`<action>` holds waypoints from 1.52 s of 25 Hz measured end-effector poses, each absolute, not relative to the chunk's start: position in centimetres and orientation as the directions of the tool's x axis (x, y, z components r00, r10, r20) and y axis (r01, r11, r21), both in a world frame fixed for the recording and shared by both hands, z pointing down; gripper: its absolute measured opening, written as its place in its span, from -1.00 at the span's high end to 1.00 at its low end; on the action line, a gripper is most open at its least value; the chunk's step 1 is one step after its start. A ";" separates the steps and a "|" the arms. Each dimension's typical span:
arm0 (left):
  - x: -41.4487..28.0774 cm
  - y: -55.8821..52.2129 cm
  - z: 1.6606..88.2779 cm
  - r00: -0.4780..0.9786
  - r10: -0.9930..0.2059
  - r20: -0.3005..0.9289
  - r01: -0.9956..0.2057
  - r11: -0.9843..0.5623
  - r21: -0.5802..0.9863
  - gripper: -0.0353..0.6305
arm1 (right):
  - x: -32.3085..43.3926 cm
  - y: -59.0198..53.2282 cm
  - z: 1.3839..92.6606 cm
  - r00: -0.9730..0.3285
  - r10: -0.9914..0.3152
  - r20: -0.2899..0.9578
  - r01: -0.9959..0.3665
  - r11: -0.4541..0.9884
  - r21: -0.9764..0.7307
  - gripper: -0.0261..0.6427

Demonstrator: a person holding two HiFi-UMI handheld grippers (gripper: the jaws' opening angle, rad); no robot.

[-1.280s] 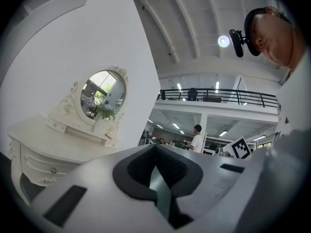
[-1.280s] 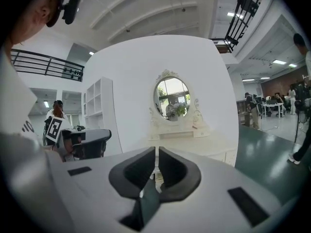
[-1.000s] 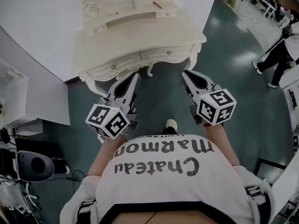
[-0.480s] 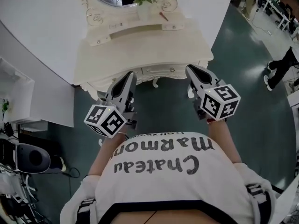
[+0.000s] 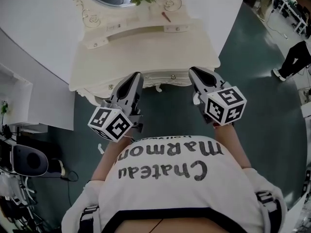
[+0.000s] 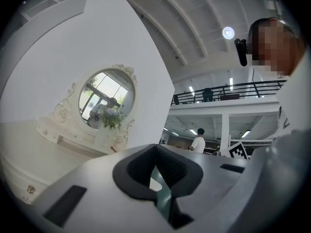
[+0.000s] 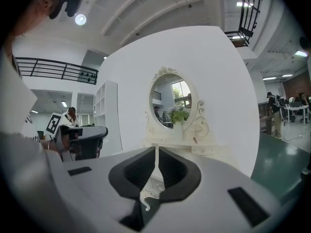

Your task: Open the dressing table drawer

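1. Closing on the dressing table [image 5: 146,47]: in the head view it now sits lower and nearer than a second ago. The strip of green floor [image 5: 165,106] that lay between its front edge and both grippers has gone.
2. Left gripper [image 5: 132,79]: its tip now overlaps the table's front edge in the head view, between the two knobs and nearer the left knob [image 5: 111,87]. Its fingers [image 6: 133,171] are clenched together with nothing between them; only floor shows through the slit.
3. Right gripper [image 5: 195,73]: its tip is now at the front edge, just to the right of the right knob [image 5: 172,76]. Its fingers [image 7: 177,174] are clenched and empty, the same as a second ago.
4. Drawers [image 5: 155,76]: two fronts sit under the tabletop, one knob each, and both look flush and shut. The head view cannot show whether either gripper touches them. Both gripper views show the table, its oval mirror [image 7: 170,98] and its plant sprig [image 7: 179,114] a little way ahead.
5. Task standing, as a judgement: the approach looks nearly complete and the pull has not yet begun. The clenched fingers would need to release before a knob can be taken. Which drawer is meant cannot be told.
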State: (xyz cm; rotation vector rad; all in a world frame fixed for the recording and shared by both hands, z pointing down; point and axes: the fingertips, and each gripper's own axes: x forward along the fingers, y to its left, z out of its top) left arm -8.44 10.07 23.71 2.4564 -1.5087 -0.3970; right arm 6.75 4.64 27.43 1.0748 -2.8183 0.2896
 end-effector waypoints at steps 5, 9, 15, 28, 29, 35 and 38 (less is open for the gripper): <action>-8.3 9.1 25.7 0.412 -0.908 -0.075 -0.836 -0.409 0.366 0.82 | 8.0 3.1 29.1 -0.748 -0.641 0.169 -0.662 0.707 -0.250 0.80; -7.7 8.0 26.3 0.410 -0.910 -0.065 -0.827 -0.401 0.393 0.83 | 8.7 2.4 29.8 -0.751 -0.636 0.178 -0.658 0.697 -0.285 0.80; -5.8 6.2 25.8 0.439 -0.896 -0.066 -0.824 -0.430 0.369 0.83 | 9.8 1.1 30.3 -0.748 -0.641 0.172 -0.659 0.686 -0.310 0.80; -6.1 1.7 29.3 0.462 -0.887 -0.005 -0.792 -0.415 0.448 0.83 | 8.8 -2.7 33.3 -0.758 -0.620 0.204 -0.646 0.669 -0.367 0.80; -6.2 1.1 29.4 0.464 -0.886 -0.006 -0.788 -0.416 0.453 0.82 | 8.6 -3.2 33.4 -0.759 -0.618 0.204 -0.644 0.668 -0.373 0.80; -7.7 -4.1 29.8 0.474 -0.881 -0.008 -0.775 -0.421 0.471 0.83 | 7.2 -8.0 33.9 -0.747 -0.622 0.233 -0.660 0.654 -0.369 0.80; -8.7 -7.2 30.2 0.484 -0.875 0.003 -0.768 -0.423 0.480 0.82 | 6.4 -11.0 34.3 -0.735 -0.633 0.243 -0.673 0.635 -0.380 0.80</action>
